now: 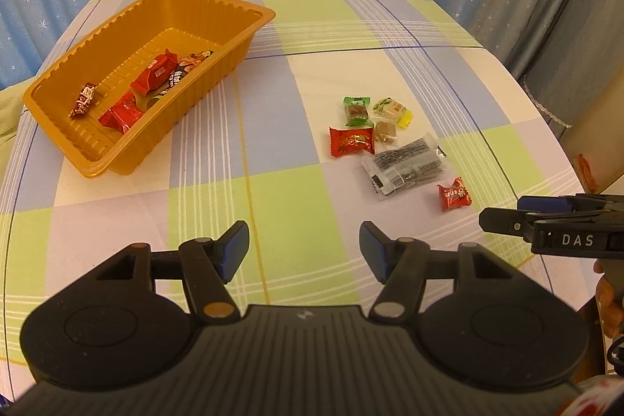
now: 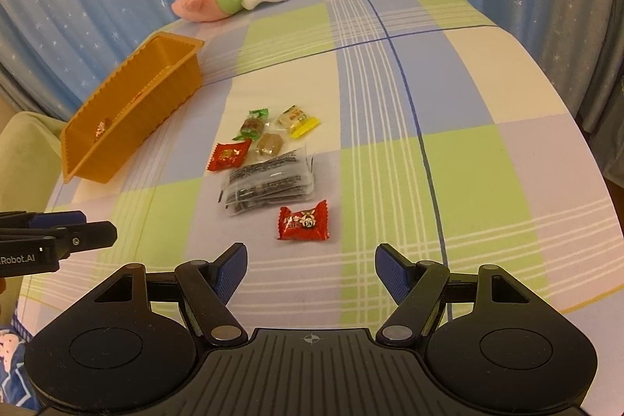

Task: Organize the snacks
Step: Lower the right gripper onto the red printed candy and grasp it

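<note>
Both my left tongs (image 1: 304, 246) and right tongs (image 2: 311, 269) are wide open, holding nothing. The red candy (image 2: 303, 221) lies just ahead, well apart from the orange tray (image 2: 128, 115).

From the right wrist, the ribbed orange plastic tray (image 2: 128, 119) hides most of its contents behind its near wall, and print on the clear crinkled packet (image 2: 269, 182) is too small to read.

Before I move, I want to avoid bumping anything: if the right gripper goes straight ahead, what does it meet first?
Probably the red candy, lying just ahead of the open right gripper on the checked cloth; the clear packet lies behind it. Depth is uncertain.
</note>
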